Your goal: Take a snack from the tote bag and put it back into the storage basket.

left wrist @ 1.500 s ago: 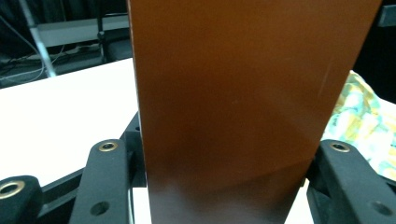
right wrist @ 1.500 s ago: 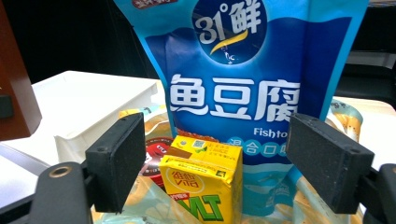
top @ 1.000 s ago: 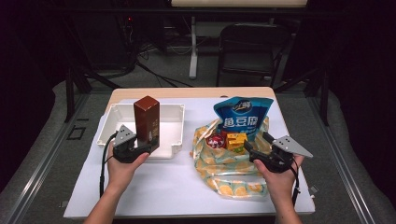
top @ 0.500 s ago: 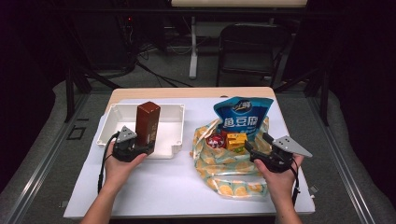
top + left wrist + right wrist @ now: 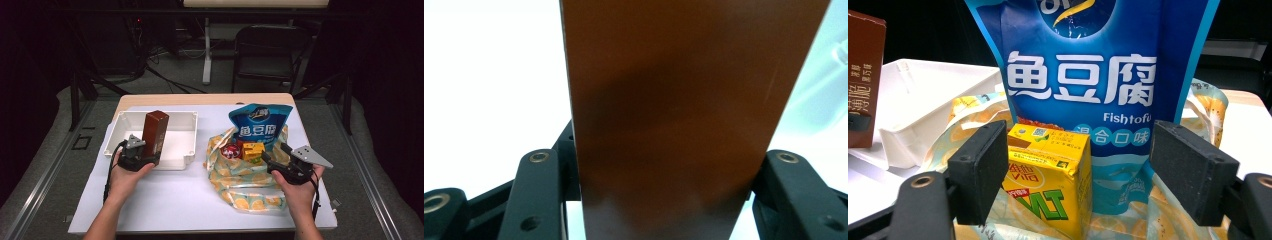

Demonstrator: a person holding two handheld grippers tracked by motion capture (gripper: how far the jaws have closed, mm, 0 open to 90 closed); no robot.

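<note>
High view, nearest you first: your left hand [image 5: 125,172] held the left gripper [image 5: 141,159] at the near wall of the white tray [image 5: 175,120]. It was clamped on the foot of the brown box [image 5: 155,131], which stood upright and tipped a little to the right, its base at or just inside that near wall. In the left gripper view the box [image 5: 684,110] sat between the two black jaws, both pressing against its sides, with the white tray behind it.

Your right hand [image 5: 297,192] held the right gripper [image 5: 272,156] over the near right part of the patterned bag [image 5: 240,187], jaws spread and gripping nothing. In the right gripper view its pads [image 5: 979,170] stood apart on either side of the yellow carton [image 5: 1050,175], the left pad just beside it, the right one well clear.

Farther out, the carton [image 5: 252,149] lay in the bag's mouth with a red item [image 5: 231,150] just to its left. Behind them the blue pouch [image 5: 260,125] stood upright. The tray and bag lay apart on the white table [image 5: 170,200].
</note>
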